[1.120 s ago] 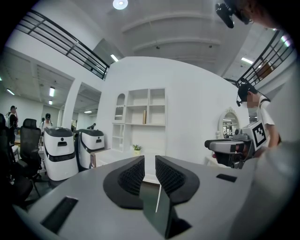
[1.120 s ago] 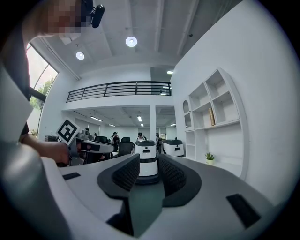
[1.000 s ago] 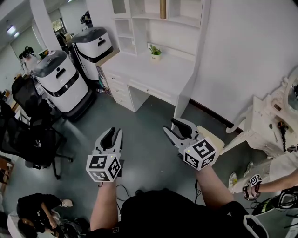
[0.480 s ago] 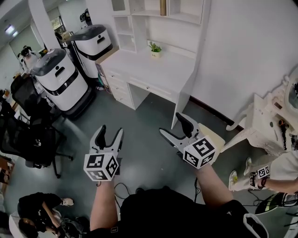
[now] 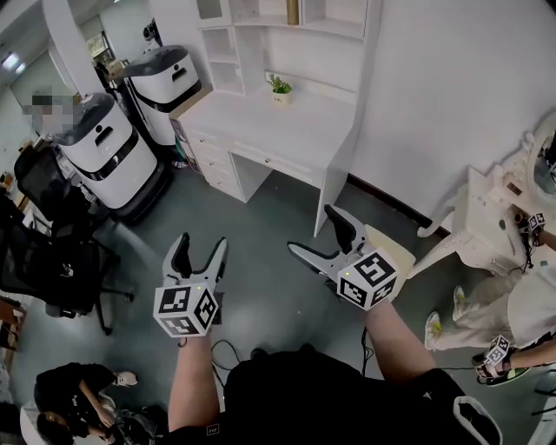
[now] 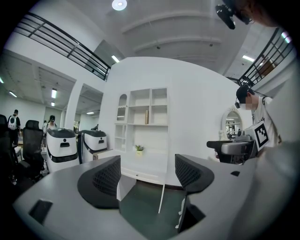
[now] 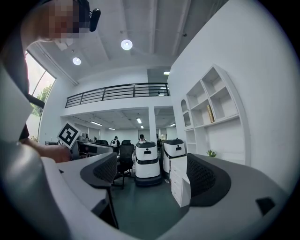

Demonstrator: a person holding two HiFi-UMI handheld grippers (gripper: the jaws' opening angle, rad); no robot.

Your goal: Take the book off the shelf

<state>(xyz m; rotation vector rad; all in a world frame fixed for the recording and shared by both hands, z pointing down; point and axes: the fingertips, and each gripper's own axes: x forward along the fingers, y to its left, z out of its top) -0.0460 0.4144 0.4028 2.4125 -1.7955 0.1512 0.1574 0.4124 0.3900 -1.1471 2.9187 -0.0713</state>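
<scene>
Up on the shelf (image 5: 343, 33) above the white table (image 5: 304, 122), book (image 5: 293, 10) stands untouched. Left claw (image 5: 201, 248) and right claw (image 5: 317, 233) have just opened wide, both empty, well apart from it. Approach step: next, close distance, reach up.

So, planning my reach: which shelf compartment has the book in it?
The middle compartment of the shelf, directly above the potted plant. The book stands upright at that compartment's right end. The other compartments look empty.
</scene>
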